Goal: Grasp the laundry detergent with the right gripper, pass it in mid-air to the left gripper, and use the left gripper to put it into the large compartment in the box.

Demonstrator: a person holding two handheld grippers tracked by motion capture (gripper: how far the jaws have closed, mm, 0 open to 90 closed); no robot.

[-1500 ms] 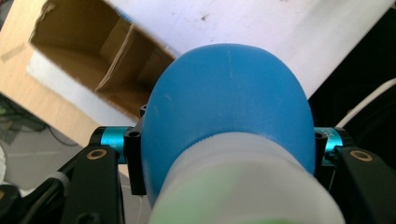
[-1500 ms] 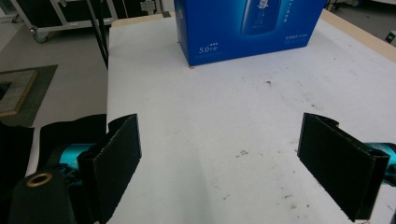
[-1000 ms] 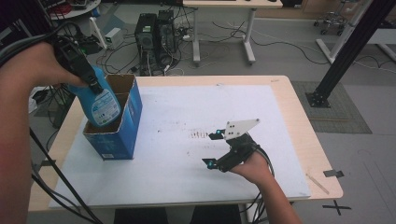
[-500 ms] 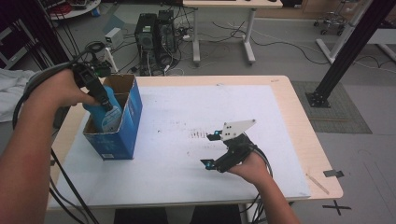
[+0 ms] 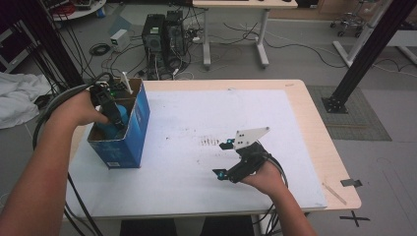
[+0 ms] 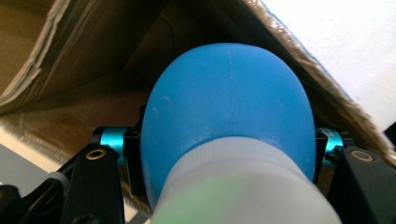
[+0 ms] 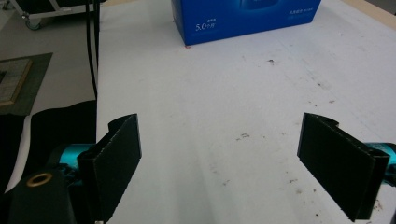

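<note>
- The rounded blue plastic bottle [image 6: 229, 107] has a smooth, matte, dome-shaped body that narrows to a white ribbed collar [image 6: 243, 161] near the camera in the left gripper view, with a blurred pale green part below it.
- A faint moulding seam runs up the middle of the blue body.
- The bottle sits inside the open blue cardboard box [image 5: 135, 128], whose brown inner walls surround it; in the high view its blue top [image 5: 121, 117] shows just above the box rim.
- The left gripper [image 5: 112, 110] reaches down into the box, and its black fingers [image 6: 133, 163] are clamped on the bottle, one on each side of the blue body.
- The person's left hand [image 5: 81, 108] holds that gripper at the box's left edge.
- The box stands on the left part of the white surface [image 5: 206, 118], which carries small dark specks near its middle.
- The right gripper [image 5: 225, 160] rests on the surface well apart from the box, held by the right hand [image 5: 268, 174].
- Its black fingers [image 7: 119, 158] stand wide apart with nothing between them, pointing towards the box's blue printed side [image 7: 243, 16].
</note>
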